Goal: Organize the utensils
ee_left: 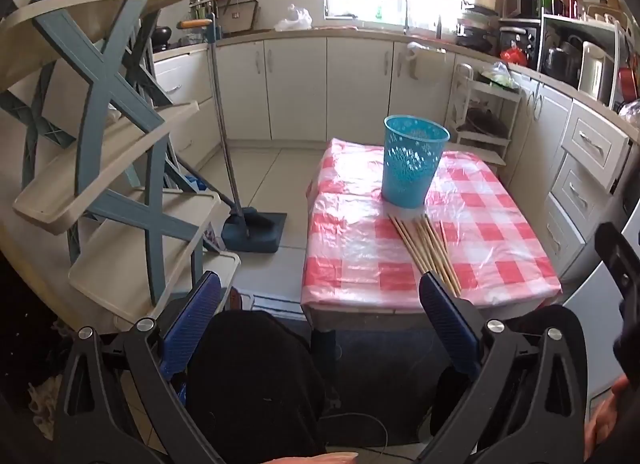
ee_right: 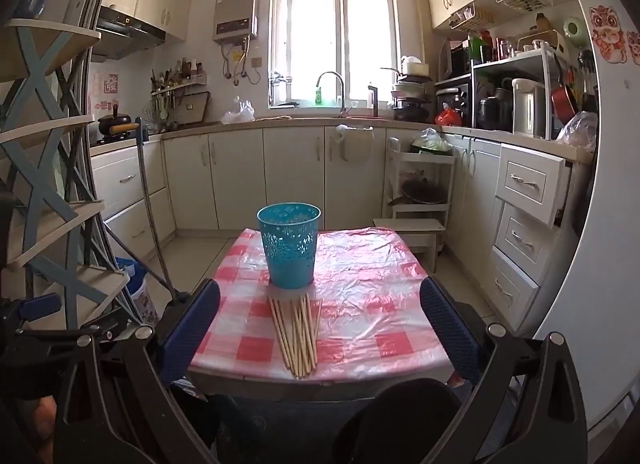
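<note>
Both jaws are standing wide, gripping nothing: left gripper [ee_left: 320, 296], right gripper [ee_right: 320, 304]. We are seeing the chopsticks [ee_right: 298, 338] lying bundled on the table [ee_right: 380, 288], pointing twelve o'clock toward the blue basket [ee_right: 289, 246], seemingly empty.

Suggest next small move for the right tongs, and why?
Probably ease the right tongs forward and down over the near ends of the chopsticks. Both tongs are wide open and empty, the sticks lie loose on the checked tablecloth just in front of the upright blue basket, and the right view is already lined up with them; the left tongs sit off to the side.
</note>
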Demonstrator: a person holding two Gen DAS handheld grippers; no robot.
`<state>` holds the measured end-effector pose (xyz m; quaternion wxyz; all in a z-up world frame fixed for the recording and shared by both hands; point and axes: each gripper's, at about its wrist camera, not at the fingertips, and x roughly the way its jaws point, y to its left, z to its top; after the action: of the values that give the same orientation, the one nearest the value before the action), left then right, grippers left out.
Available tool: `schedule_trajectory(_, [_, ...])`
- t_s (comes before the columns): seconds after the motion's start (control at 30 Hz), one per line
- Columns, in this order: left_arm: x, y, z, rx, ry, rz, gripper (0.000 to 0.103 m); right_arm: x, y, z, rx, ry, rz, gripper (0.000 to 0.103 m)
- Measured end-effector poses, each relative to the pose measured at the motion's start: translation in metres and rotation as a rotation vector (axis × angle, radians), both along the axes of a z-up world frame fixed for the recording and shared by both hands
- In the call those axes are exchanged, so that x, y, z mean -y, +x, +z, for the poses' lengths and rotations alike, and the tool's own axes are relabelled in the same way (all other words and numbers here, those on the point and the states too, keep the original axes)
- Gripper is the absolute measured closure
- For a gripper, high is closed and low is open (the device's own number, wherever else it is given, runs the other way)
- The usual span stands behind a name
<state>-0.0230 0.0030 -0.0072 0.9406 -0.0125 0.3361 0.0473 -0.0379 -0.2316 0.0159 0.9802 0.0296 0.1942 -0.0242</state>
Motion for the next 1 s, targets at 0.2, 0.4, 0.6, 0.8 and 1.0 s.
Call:
schedule_trajectory(0.2, [0.012, -0.01, 0.005, 0.005, 0.06, 0.006, 0.007, 0.015, -0.005, -0.007, -0.006, 0.061, -0.012, 0.007])
schedule_trajectory(0.4, [0.041, -0.015, 0.016, 0.019, 0.145, 0.043, 0.007, 0.022, -0.009, -0.012, -0.028, 0.118, 0.038, 0.007])
schedule_trajectory(0.6, [0.049, -0.027, 0.022, 0.024, 0.158, 0.072, 0.007, 0.029, -0.01, -0.014, -0.08, 0.112, 0.085, 0.007])
schedule_trajectory(0.8, [0.06, -0.031, 0.017, 0.004, 0.189, 0.046, 0.007, 0.045, -0.021, -0.01, -0.086, 0.132, 0.046, 0.007])
schedule_trajectory(1.0, [0.063, -0.043, 0.015, 0.002, 0.167, 0.004, 0.007, 0.042, -0.033, -0.007, -0.093, 0.127, 0.039, 0.007])
